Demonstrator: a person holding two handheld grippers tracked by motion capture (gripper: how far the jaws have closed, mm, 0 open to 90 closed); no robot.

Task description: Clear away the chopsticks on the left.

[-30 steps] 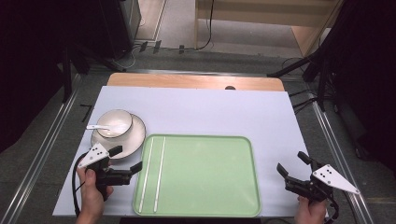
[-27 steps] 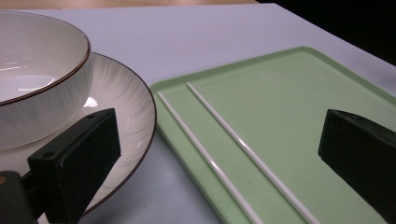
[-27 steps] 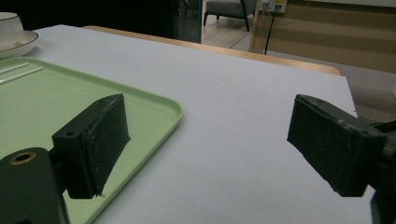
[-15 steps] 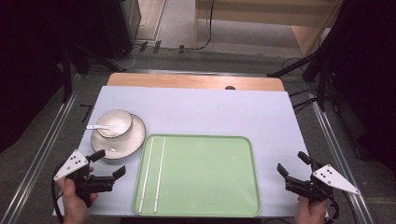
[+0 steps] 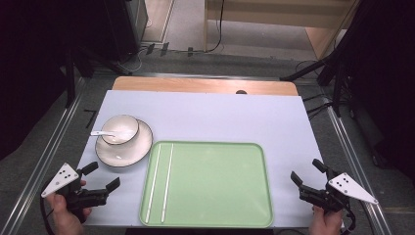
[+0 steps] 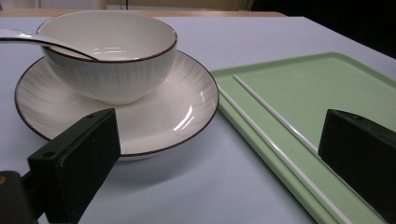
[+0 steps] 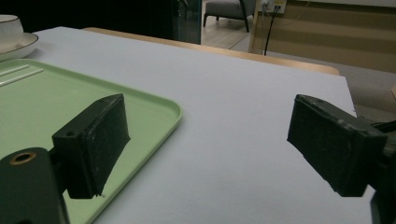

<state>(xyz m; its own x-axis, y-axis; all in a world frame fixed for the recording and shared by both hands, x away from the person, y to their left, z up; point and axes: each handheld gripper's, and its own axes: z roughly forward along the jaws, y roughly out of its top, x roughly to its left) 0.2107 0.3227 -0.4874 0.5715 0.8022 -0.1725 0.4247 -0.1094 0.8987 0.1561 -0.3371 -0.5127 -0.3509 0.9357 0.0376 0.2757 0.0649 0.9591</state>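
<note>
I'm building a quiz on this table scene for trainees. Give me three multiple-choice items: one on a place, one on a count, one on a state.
1. Where does the bowl stand?
A. on the white plate
B. on the green tray
C. on the bare table

2. How many white chopsticks lie on the tray?
A. one
B. two
C. four

3. How are the left gripper and the right gripper?
A. both shut on chopsticks
B. left shut on the spoon, right open
C. both open, holding nothing

Answers:
1. A, since the left gripper view shows the bowl seated in the plate, beside the tray.
2. B, since the high view shows two thin sticks side by side along the tray's left edge.
3. C, since each gripper's jaws stand apart with only table or tray between them; the spoon rests in the bowl.
</note>
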